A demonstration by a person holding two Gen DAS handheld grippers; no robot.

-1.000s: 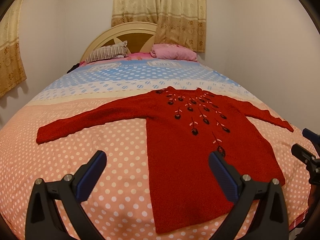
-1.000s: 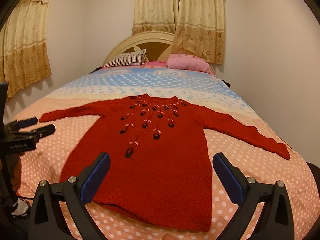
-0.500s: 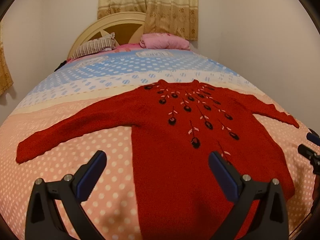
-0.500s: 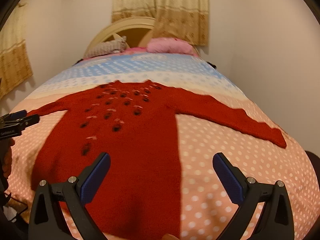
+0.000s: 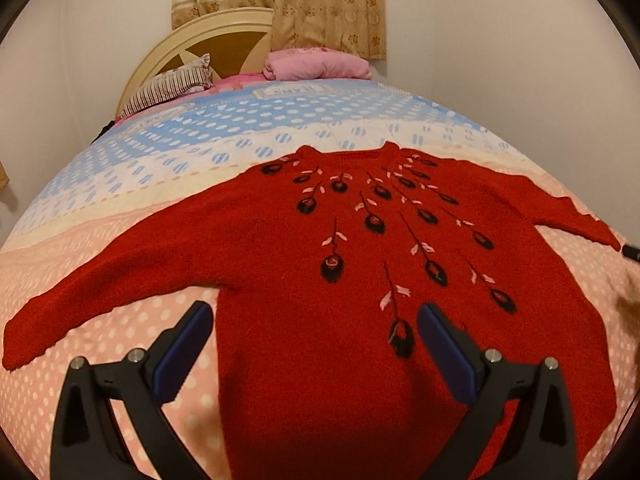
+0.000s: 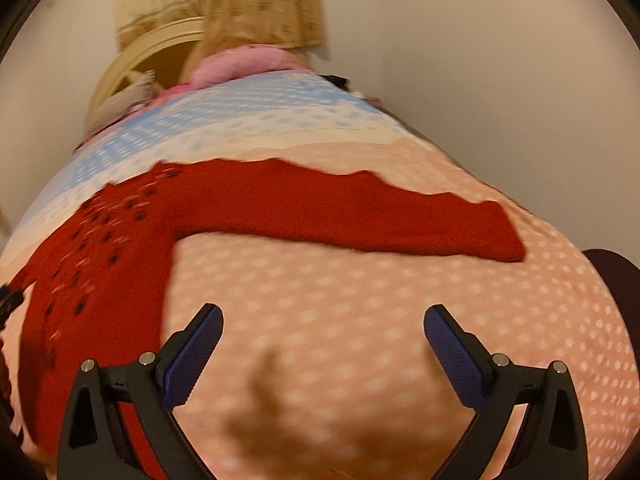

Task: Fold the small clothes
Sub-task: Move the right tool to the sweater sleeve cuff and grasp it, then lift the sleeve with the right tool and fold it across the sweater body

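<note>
A red knitted sweater with dark embroidered flowers lies flat on the bed, front up, both sleeves spread out. My left gripper is open and hovers low over the sweater's body, near its left side edge. My right gripper is open above bare bedspread, just below the sweater's right sleeve; the sweater's body sits to its left. Neither gripper holds anything. A black tip of the right gripper shows at the right edge of the left wrist view.
The bed has a dotted bedspread, peach near me and blue further back. A striped pillow and a pink bundle lie at the cream headboard. A wall runs close along the bed's right side.
Both grippers have moved forward and lower over the bed. The right gripper swung right, from over the sweater's body to below the right sleeve. Both stay open.
</note>
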